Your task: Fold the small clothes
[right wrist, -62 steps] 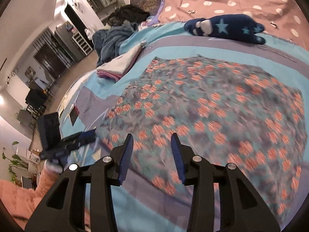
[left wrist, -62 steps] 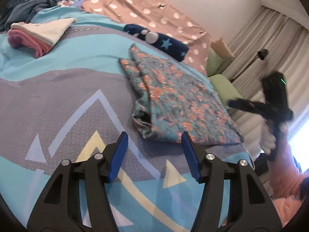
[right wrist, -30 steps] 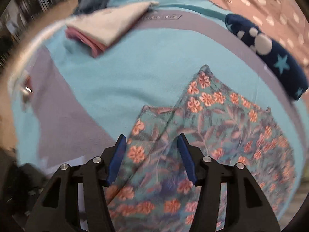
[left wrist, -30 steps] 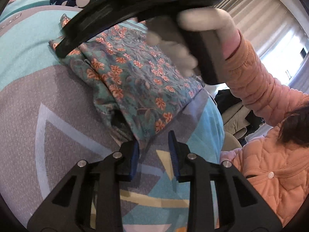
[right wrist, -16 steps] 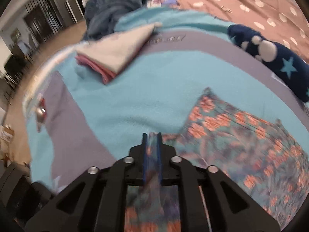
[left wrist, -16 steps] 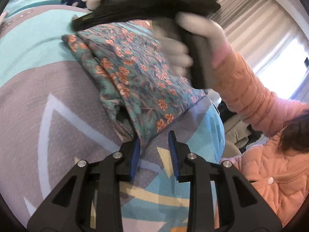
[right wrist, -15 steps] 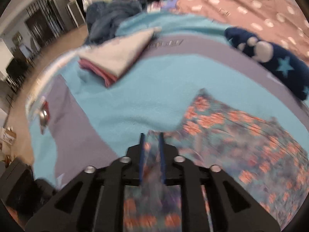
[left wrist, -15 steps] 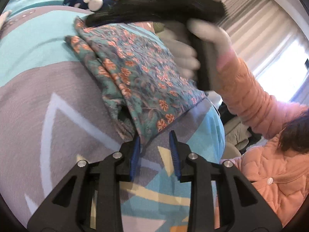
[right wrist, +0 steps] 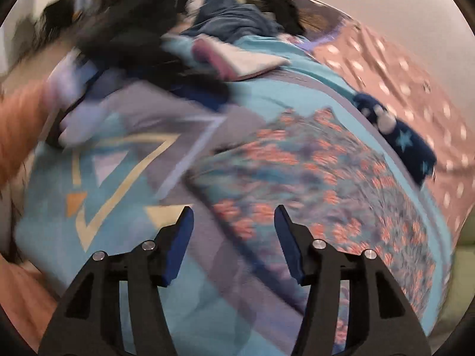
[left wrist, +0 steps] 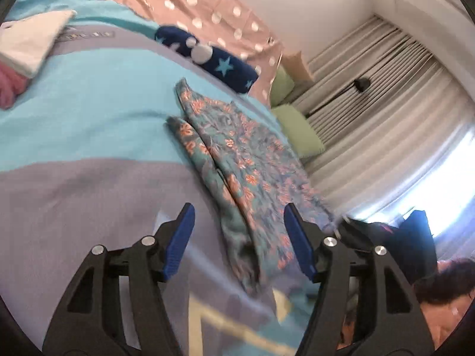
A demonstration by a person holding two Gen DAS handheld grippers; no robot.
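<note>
Left wrist view, left to right: a folded white and pink stack (left wrist: 20, 56) lies at the far left of the bed (left wrist: 89, 112), which carries a turquoise and grey blanket. A navy star-patterned item (left wrist: 219, 65) rests against the dotted pink cover (left wrist: 190, 3). The floral garment (left wrist: 237, 172), folded into a long strip, lies flat on the blanket, its near end between the blue pads of the left tongs (left wrist: 239, 240), which are opening and press on nothing. Right wrist view, heavily blurred: a gloved hand (right wrist: 77, 109) and orange sleeve (right wrist: 17, 130) appear at left. The right tongs (right wrist: 234, 238) are opening above the garment's near edge, holding nothing. The garment (right wrist: 326, 178) lies right of centre.
</note>
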